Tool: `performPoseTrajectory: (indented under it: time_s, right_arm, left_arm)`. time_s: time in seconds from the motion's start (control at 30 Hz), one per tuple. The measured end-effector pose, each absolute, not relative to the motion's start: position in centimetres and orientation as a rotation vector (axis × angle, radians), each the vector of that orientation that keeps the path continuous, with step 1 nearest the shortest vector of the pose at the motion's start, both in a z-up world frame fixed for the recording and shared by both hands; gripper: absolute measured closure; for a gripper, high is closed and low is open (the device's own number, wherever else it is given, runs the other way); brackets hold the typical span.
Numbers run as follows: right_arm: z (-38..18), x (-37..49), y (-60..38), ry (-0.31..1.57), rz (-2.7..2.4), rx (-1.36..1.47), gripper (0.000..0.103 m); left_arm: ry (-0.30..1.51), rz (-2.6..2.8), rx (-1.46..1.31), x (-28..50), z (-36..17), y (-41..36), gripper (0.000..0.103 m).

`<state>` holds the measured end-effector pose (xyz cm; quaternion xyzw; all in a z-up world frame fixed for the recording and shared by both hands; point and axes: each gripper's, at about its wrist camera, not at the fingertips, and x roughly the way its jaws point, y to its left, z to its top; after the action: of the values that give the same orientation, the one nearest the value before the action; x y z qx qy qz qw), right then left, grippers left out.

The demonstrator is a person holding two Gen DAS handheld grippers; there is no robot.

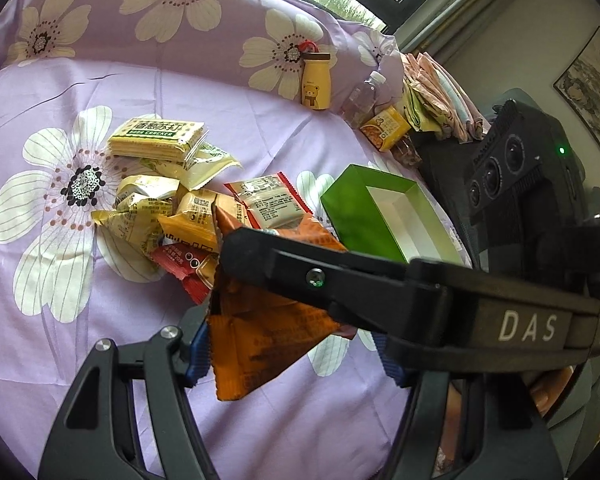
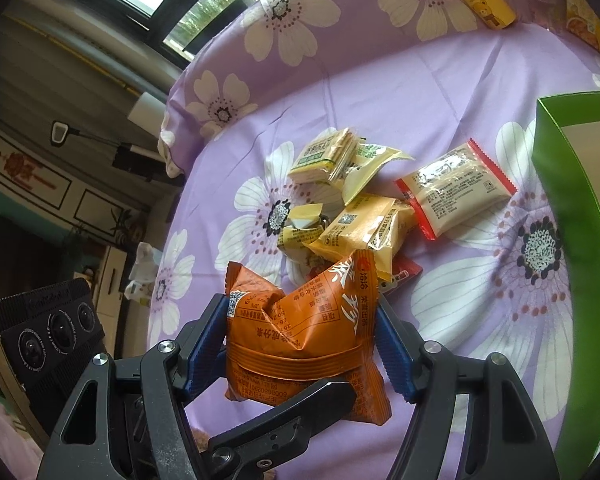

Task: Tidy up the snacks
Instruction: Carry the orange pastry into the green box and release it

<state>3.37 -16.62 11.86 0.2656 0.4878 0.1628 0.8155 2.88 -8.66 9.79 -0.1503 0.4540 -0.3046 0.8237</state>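
Orange snack packet (image 2: 304,336): pinched between my right fingers (image 2: 394,354), blue pads pressing both its sides; it hangs above the purple flowered bedsheet (image 2: 440,88), just in front of the snack heap.
Right fingers: closed on that orange packet; the crumpled wrapper bulges up between them.
Left fingers (image 1: 196,354): my left gripper (image 1: 296,356) sits half spread; the orange packet (image 1: 268,328) lies across the gap in this view, and the other gripper's black arm crosses over it; whether my left pads press it, I cannot tell.
Snack heap (image 1: 188,208): yellow, orange and red-edged packets piled on the bed; a soda cracker pack (image 1: 156,140) sits at its far side; a white packet with red edges (image 1: 270,200) on the side towards the box.
Green box (image 1: 380,216): open, white inside, on the bed just beside the heap.
Yellow bear bottle (image 1: 317,80): leaning against the pillow, well apart from the heap.
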Motion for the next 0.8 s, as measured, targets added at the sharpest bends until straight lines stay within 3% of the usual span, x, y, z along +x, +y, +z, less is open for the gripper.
performPoseTrajectory:
  time_s: [0.8]
  right_arm:
    - [11.63, 3.19, -17.54, 1.063, 0.352, 0.569, 0.031]
  left_arm:
    - [0.980, -0.701, -0.367, 3.27, 9.38, -8.61, 0.039]
